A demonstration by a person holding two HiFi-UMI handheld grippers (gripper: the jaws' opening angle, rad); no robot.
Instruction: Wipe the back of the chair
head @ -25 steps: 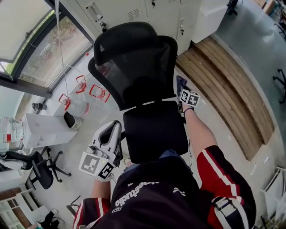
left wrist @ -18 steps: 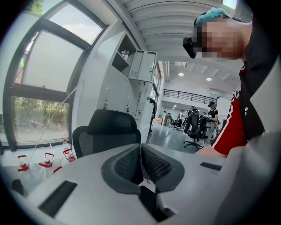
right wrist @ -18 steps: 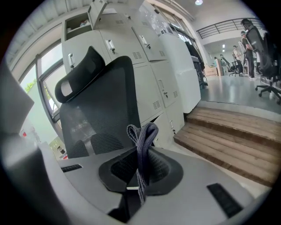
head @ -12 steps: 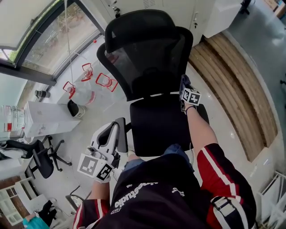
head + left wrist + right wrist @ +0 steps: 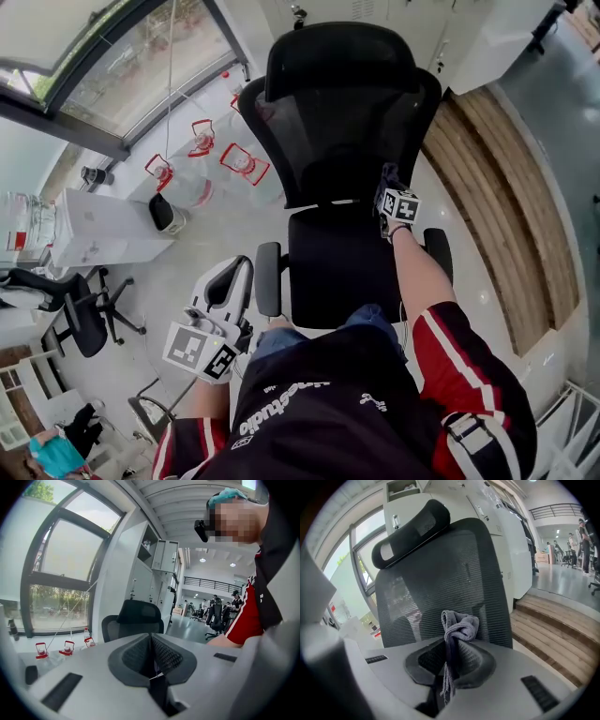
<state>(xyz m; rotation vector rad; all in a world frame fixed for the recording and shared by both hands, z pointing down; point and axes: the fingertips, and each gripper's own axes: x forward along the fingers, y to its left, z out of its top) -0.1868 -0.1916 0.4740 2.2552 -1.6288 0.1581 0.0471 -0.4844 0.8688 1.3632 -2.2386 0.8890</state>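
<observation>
A black mesh office chair [image 5: 342,112] faces me, its seat [image 5: 342,267] just in front of my knees. My right gripper [image 5: 385,180] is shut on a bunched grey cloth [image 5: 388,174] and sits at the lower right of the backrest, just above the seat. In the right gripper view the cloth [image 5: 458,625] sticks up from the jaws of this gripper [image 5: 451,645], close to the mesh backrest [image 5: 440,573]; I cannot tell whether it touches. My left gripper [image 5: 239,270] hangs low beside the left armrest [image 5: 268,278], shut and empty [image 5: 151,641].
Water jugs with red handles [image 5: 202,141] stand on the floor at the left by the window. A white cabinet [image 5: 103,230] and another office chair [image 5: 80,323] are further left. A wooden step [image 5: 506,187] runs along the right. White lockers stand behind the chair.
The chair now sits further right and squarer in the head view. The right gripper with the cloth now lies over the backrest's lower right instead of beside it. The left gripper has barely moved.
</observation>
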